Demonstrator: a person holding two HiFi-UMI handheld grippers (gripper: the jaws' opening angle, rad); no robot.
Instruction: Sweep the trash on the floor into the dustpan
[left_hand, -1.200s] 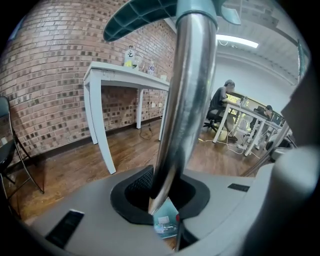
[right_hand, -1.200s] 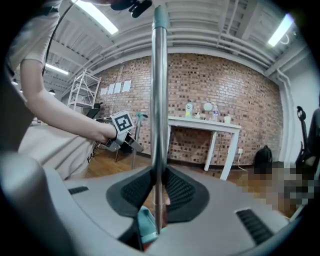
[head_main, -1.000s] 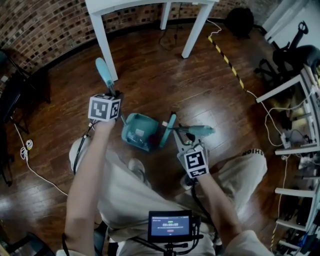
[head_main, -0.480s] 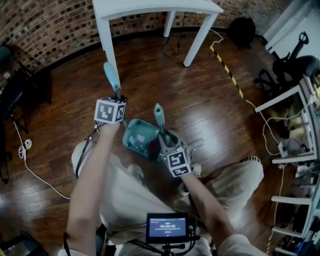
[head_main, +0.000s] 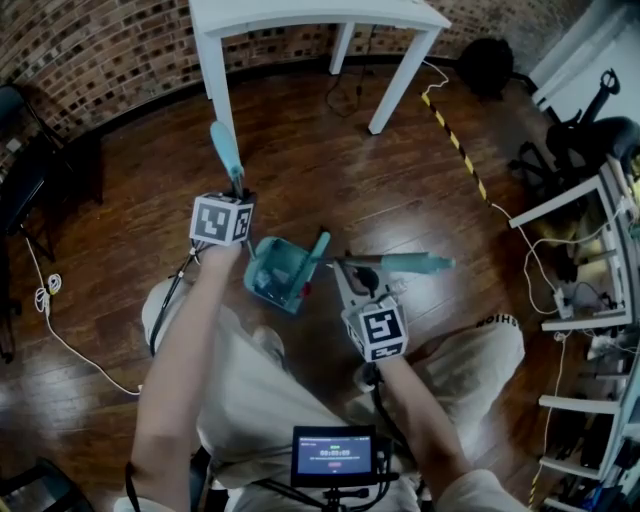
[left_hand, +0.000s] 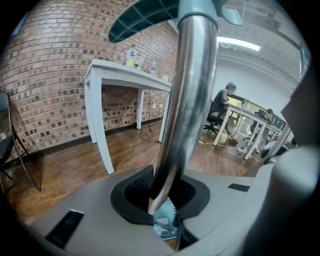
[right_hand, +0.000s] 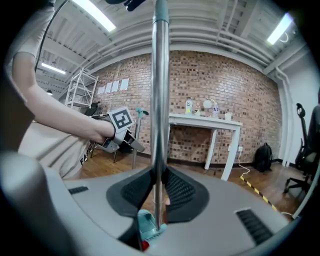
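Note:
A teal dustpan (head_main: 277, 271) stands on the wood floor in front of my knees, with pale trash inside it (left_hand: 165, 226). Its metal pole (left_hand: 182, 100) rises to a teal grip (head_main: 226, 148), and my left gripper (head_main: 238, 192) is shut on that pole. My right gripper (head_main: 354, 281) is shut on the thin broom pole (right_hand: 160, 100), which lies nearly level with its teal grip (head_main: 412, 263) pointing right. The teal brush head (head_main: 317, 252) rests against the dustpan's right side. A small red scrap (head_main: 305, 291) lies beside the pan.
A white table (head_main: 218, 85) stands ahead, a second leg (head_main: 400, 75) to the right. Black-yellow tape (head_main: 455, 135) crosses the floor. Shelving (head_main: 600, 270) and an office chair (head_main: 590, 125) are at the right, cables (head_main: 45, 297) at the left. People sit at desks (left_hand: 222, 107).
Half a second ago the broom stood steeply with its grip pointing away; now the right gripper has swung it level again, brush head at the dustpan. The left gripper and dustpan barely moved.

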